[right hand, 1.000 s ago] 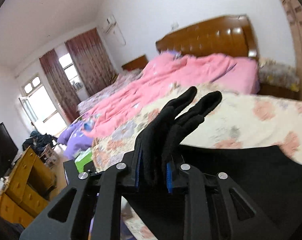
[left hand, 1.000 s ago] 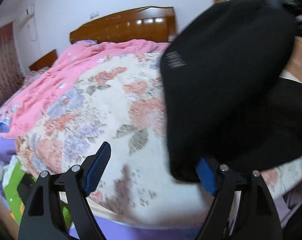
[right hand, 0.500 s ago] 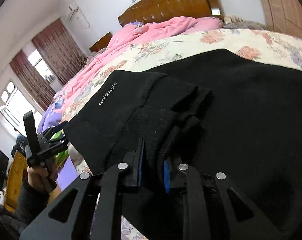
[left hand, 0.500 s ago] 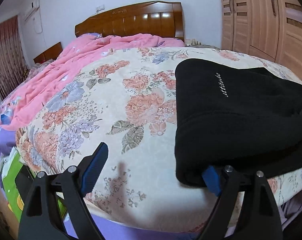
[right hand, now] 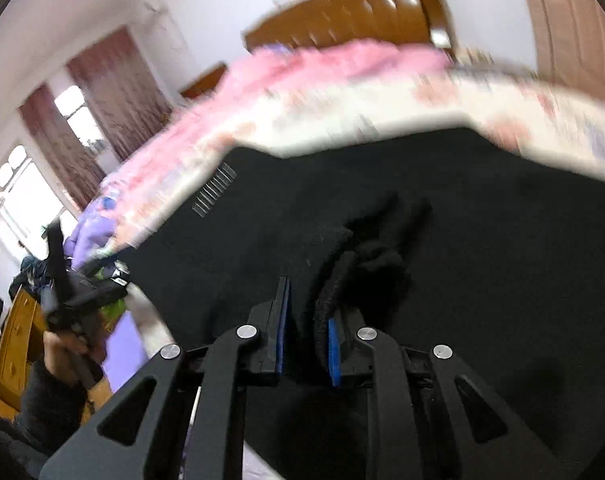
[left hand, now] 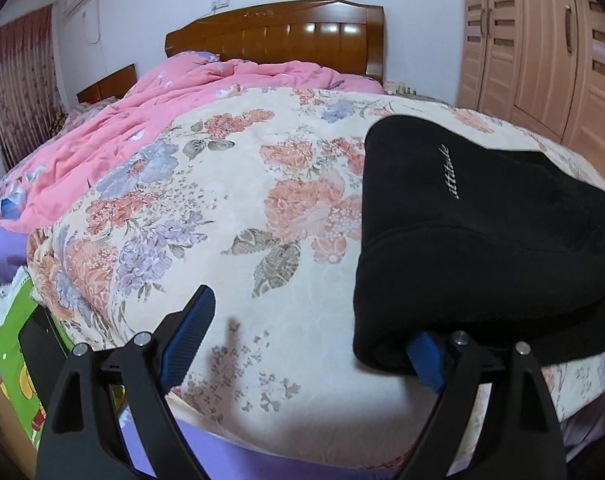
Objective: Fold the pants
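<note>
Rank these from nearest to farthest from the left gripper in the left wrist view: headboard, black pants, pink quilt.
From the left gripper:
1. Black pants, right, against its right finger.
2. Pink quilt, left, mid-bed.
3. Headboard, far end by the wall.

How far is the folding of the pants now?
Done: the black pants lie doubled over on the floral blanket, one layer on another. In hand: the right gripper has parted, a bunched edge between its pads; whether it grips is unclear in the blur. The left gripper is wide open at the near corner. Left: letting go, perhaps another fold.
</note>
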Demonstrator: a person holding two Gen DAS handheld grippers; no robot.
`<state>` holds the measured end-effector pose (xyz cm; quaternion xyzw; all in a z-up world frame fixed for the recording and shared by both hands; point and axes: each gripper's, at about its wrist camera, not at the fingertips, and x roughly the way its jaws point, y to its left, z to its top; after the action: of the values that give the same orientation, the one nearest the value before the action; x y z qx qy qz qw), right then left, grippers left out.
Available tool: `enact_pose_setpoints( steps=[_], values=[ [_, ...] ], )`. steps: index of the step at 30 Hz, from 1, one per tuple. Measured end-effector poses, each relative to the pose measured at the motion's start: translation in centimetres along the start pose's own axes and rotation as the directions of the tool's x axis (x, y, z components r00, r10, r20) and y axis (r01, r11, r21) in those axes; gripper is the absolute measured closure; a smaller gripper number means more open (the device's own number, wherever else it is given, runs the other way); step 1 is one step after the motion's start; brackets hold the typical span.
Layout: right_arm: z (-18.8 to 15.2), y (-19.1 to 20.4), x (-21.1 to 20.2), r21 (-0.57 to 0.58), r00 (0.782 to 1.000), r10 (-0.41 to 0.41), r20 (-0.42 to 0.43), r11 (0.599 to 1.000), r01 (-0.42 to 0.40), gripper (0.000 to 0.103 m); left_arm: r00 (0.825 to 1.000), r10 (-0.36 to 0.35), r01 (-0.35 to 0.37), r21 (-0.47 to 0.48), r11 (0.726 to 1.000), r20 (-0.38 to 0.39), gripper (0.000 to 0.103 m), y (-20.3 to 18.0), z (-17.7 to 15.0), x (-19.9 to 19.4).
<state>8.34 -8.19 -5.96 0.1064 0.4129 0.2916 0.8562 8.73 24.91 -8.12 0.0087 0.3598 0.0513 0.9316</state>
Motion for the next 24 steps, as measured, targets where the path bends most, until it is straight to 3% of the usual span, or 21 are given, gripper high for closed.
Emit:
enact_pose_setpoints(
  steps=[2, 7, 9, 13, 14, 15, 16, 17, 21, 24],
  values=[
    [-0.5, -1.2, -0.2, 0.059, 0.999, 0.038, -0.008, 0.998, -0.037, 0.085, 1.0, 0.017, -0.017, 0.054, 0.998, 0.01, 0.014, -0.7, 0.0, -0.5],
    [-0.3, -0.4, -0.9, 0.015, 1.0, -0.015, -0.007, 1.0, 0.015, 0.084, 0.998, 0.062, -0.063, 0.234, 0.97, 0.013, 0.014, -1.7, 0.0, -2.7],
    [-0.2, -0.2, -1.2, 0.005, 0.999, -0.039, -0.019, 0.999, 0.039, 0.075, 0.998, 0.051, -0.058, 0.275, 0.96, 0.031, 0.014, -1.6, 0.0, -4.4],
    [1.4, 1.1, -3.5, -0.051, 0.992, -0.104, 0.073, 0.993, 0.108, 0.069, 0.993, -0.049, 0.021, 0.244, 0.969, 0.107, 0.01, -1.4, 1.9, -8.0],
    [1.7, 1.6, -3.7, -0.071, 0.99, -0.108, 0.086, 0.991, 0.115, 0.065, 0.991, -0.062, 0.032, 0.232, 0.972, 0.122, 0.008, -1.6, 2.5, -8.2],
    [2.1, 2.4, -3.7, -0.098, 0.989, -0.111, 0.098, 0.988, 0.121, 0.05, 0.988, -0.08, 0.049, 0.219, 0.975, 0.136, 0.006, -2.1, 3.3, -8.2],
    [2.4, 3.2, -3.6, -0.127, 0.988, -0.115, 0.107, 0.984, 0.128, 0.034, 0.985, -0.104, 0.073, 0.215, 0.974, 0.138, 0.005, -2.9, 4.2, -7.8],
    [2.6, 4.3, -3.3, -0.171, 0.985, -0.122, 0.121, 0.975, 0.142, 0.031, 0.984, -0.116, 0.085, 0.22, 0.972, 0.132, 0.005, -4.0, 4.9, -7.2],
    [1.7, 7.3, -1.0, -0.327, 0.983, -0.16, 0.094, 0.927, 0.183, 0.032, 0.988, -0.144, 0.122, 0.278, 0.953, 0.062, 0.005, -8.7, 5.3, -3.1],
    [-0.1, 7.5, 1.9, -0.413, 0.97, -0.241, 0.013, 0.882, 0.225, 0.031, 0.993, -0.114, 0.111, 0.329, 0.938, -0.009, 0.005, -10.4, 3.4, 0.1]
  ],
)
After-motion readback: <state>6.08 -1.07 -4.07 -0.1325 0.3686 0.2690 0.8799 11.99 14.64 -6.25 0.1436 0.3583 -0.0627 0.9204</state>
